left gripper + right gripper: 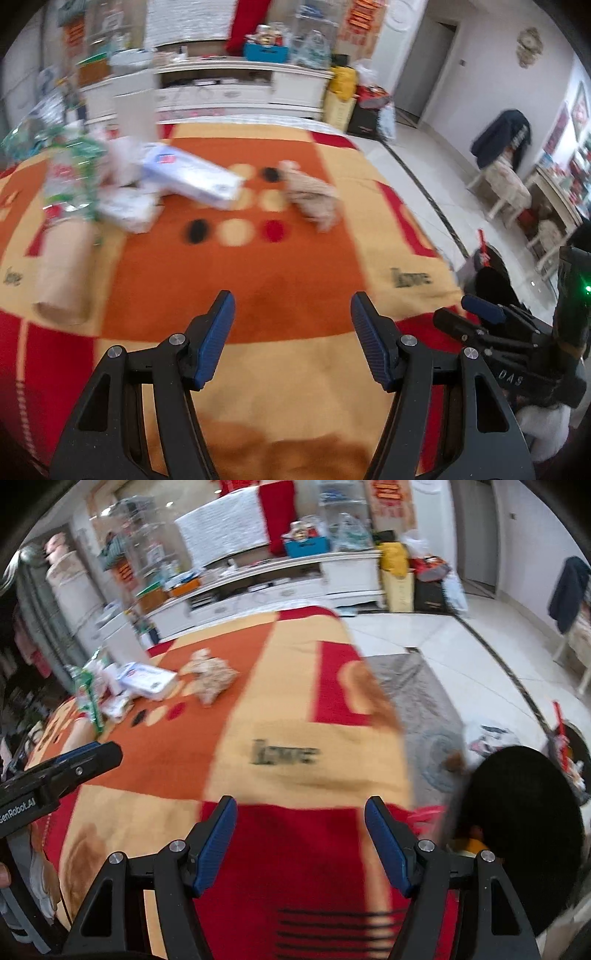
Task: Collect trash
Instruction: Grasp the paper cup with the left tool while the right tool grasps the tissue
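While both tongs, the left gripper [292,334] and right gripper [300,840], hang open and empty, the crumpled paper [312,199] waits ahead, maybe for the black bin [517,834].

white tiled floor [461,657], long white cabinet [236,81].

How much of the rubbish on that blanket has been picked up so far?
Nothing looks collected yet. Both the left gripper and right gripper are open and empty. Still lying on the blanket: a crumpled brown paper wad, a white packet, a paper bag.
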A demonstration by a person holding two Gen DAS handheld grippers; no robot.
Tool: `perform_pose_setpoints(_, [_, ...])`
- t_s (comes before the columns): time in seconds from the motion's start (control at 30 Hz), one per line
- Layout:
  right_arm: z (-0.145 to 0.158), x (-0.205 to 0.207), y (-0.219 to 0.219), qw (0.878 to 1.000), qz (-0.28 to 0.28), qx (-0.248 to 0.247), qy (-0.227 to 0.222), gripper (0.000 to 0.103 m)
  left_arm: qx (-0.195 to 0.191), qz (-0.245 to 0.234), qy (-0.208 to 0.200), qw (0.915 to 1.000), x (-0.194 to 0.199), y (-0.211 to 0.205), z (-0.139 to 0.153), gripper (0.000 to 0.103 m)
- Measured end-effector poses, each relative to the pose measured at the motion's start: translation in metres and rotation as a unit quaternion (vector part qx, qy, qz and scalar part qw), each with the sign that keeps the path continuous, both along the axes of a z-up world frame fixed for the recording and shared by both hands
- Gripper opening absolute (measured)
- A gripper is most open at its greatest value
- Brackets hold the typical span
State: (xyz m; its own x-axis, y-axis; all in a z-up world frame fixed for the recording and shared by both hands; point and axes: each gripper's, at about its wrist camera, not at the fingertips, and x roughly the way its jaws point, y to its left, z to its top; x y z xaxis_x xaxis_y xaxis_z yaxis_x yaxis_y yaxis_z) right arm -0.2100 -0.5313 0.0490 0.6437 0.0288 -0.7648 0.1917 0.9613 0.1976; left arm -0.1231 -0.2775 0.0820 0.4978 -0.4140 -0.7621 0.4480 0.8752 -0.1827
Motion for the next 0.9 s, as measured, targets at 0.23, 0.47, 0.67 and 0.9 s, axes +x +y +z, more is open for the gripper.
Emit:
perform_pose_setpoints(0.23, [-0.006, 0.049, 0.044, 0.999, 0.043, 0.021, 0.007, 0.07, 0.007, 0.071, -0.004, 0.9974, 0.024, 0.094, 0.009, 0.064])
perform_pose_setpoints(0.47, [0.003, 0.107, 0.063, 0.998, 0.064, -0.002, -0.004, 0.071, -0.036, 0.131, 0.02, 0.9905, 0.055, 0.167, 0.009, 0.064])
perform_pose_setpoints(0.67, [0.011, 0.155, 0.054, 0.998, 0.062, -0.021, -0.01, 0.074, -0.075, 0.141, 0.071, 0.9846, 0.089, 0.189, -0.014, 0.064])
perform_pose_setpoints(0.9, [-0.007, 0.198, 0.045, 0.998, 0.058, -0.029, 0.005, 0.074, -0.106, 0.142, 0.131, 0.9753, 0.117, 0.185, -0.049, 0.064])
